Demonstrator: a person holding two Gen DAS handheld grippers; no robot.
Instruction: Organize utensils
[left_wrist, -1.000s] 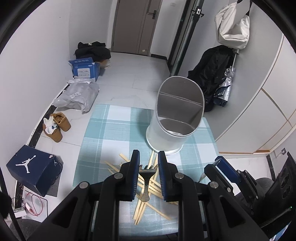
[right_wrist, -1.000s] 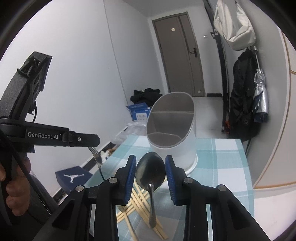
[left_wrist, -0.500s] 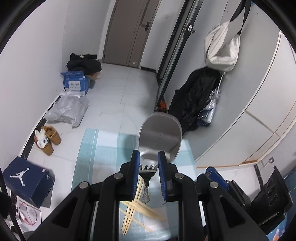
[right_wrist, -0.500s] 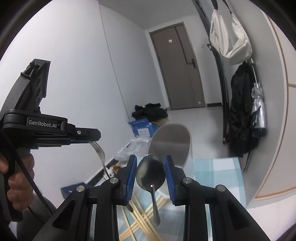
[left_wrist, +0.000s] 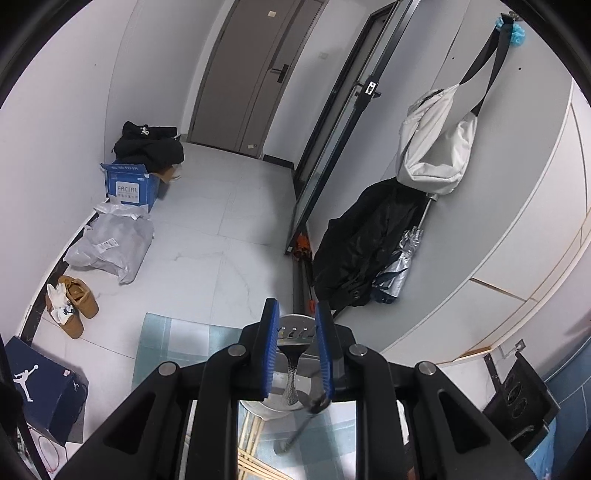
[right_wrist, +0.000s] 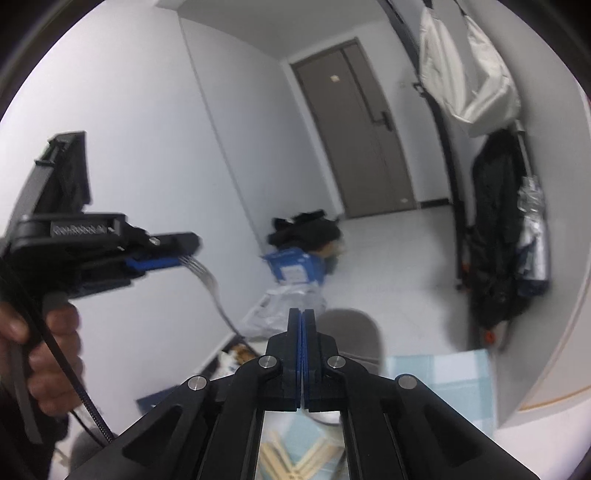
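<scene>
The right gripper (right_wrist: 302, 317) has its blue pads pressed together with nothing between them, so it carries no utensil. Beneath it the pale wooden chopsticks (right_wrist: 280, 454) lie crossed on the teal checked cloth (right_wrist: 436, 373), not yet sorted. The left gripper (left_wrist: 294, 319) pinches the silver metal fork (left_wrist: 293, 354) by its tined head so the handle hangs down, apparently to drop it handle-first into the tall pale grey cylindrical utensil holder (right_wrist: 356, 332), whose opening lies right below and just beyond those fingertips.
</scene>
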